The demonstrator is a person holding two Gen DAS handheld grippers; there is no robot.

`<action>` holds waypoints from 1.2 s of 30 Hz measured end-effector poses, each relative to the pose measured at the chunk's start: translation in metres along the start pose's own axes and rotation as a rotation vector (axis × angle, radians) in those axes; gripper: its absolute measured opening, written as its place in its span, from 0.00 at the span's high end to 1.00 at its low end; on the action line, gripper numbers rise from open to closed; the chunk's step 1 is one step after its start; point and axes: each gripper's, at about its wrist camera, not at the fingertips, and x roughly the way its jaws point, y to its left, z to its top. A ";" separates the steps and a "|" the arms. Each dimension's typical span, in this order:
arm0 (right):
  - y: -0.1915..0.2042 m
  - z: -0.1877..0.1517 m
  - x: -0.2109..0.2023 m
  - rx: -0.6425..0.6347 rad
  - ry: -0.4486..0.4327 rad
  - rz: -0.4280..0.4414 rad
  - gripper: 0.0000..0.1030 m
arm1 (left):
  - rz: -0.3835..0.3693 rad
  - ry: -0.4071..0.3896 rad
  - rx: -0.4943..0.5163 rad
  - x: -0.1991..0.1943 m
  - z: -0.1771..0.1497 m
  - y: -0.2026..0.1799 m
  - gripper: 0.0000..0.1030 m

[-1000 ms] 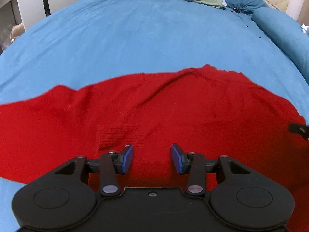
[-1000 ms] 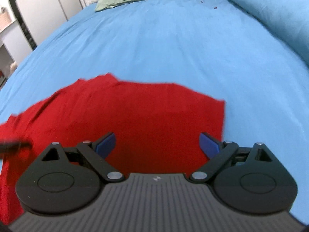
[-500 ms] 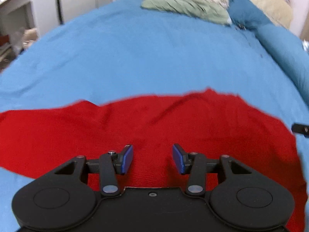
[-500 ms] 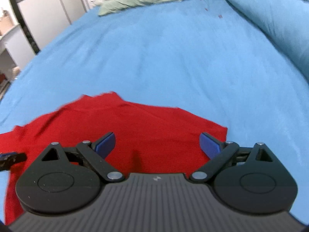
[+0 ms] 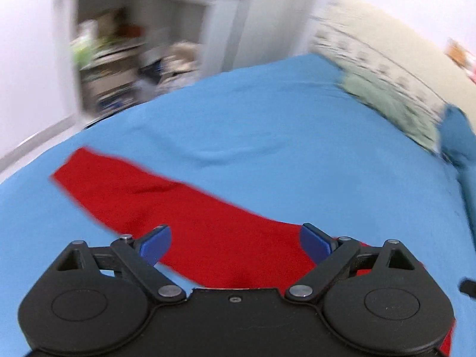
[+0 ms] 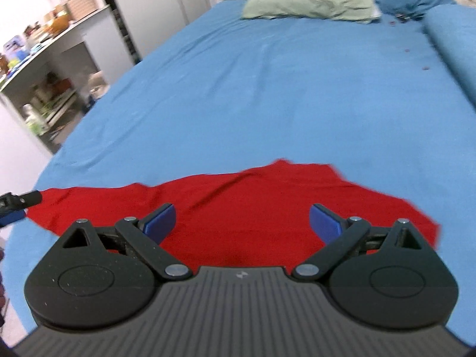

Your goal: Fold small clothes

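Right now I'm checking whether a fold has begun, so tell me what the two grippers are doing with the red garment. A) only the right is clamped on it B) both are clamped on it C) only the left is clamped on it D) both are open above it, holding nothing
D: the left gripper and the right gripper both show wide-apart jaws, with the red garment lying flat on the blue bed.

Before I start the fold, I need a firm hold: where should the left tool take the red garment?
Grip the far left sleeve end of the red garment, approaching low from its open left side. It lies flat as a narrow strip on the blue sheet, so its edge is easy to pinch.
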 end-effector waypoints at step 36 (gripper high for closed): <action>0.039 -0.025 0.075 0.059 0.049 -0.029 0.00 | -0.088 -0.157 0.165 0.036 0.031 -0.047 0.93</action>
